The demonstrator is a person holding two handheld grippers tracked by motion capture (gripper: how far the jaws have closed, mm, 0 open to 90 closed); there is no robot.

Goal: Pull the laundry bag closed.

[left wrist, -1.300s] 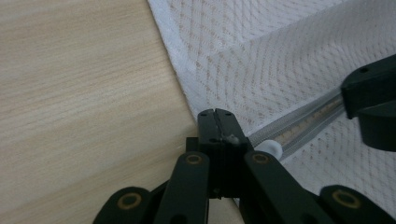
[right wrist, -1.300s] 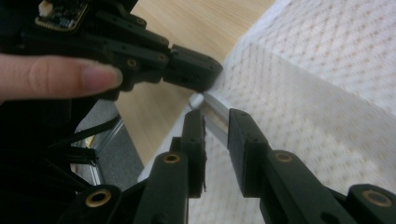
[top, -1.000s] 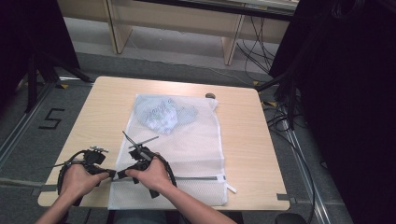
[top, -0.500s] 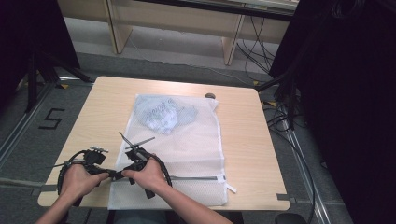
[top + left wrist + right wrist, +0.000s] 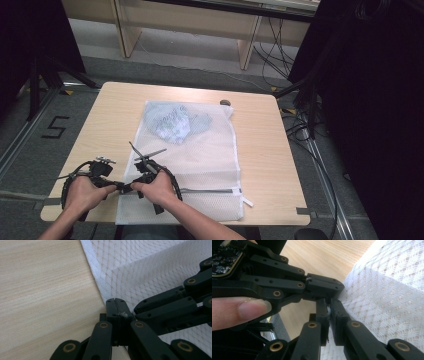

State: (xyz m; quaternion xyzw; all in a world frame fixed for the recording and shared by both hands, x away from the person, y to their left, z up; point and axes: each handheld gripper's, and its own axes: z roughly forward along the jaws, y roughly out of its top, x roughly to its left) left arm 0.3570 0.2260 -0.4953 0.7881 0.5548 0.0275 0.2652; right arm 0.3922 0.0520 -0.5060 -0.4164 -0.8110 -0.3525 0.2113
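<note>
While both grippers meet at the near left corner of the mesh laundry bag [image 5: 200,170], each has its jaws pinched shut on a bit of that corner's fabric. The left gripper [image 5: 117,305] has its tips pressed together on the bag's folded edge, and the right gripper [image 5: 327,311], whose jaws have just been closing, holds a sliver of white mesh just beside it. The bag lies flat on the wooden table [image 5: 280,150], stretching away ahead of both tools, with a bundle of pale blue clothing [image 5: 172,122] inside at the far end from them.

I judge the bag to be light, thin and floppy: it will sag and fold as soon as it is lifted, and the clothing will slide toward whichever end hangs lowest. The mesh gives a fair grip, yet so small a bite could slip out. The hemmed edge and the zipper [image 5: 210,190] band, running off past the right gripper, look like the firmest places to hold.

Whether each gripper has one layer or both I cannot tell, since the black jaws cover the pinch. The zipper's start lies under the hands, so open or closed is unclear.
</note>
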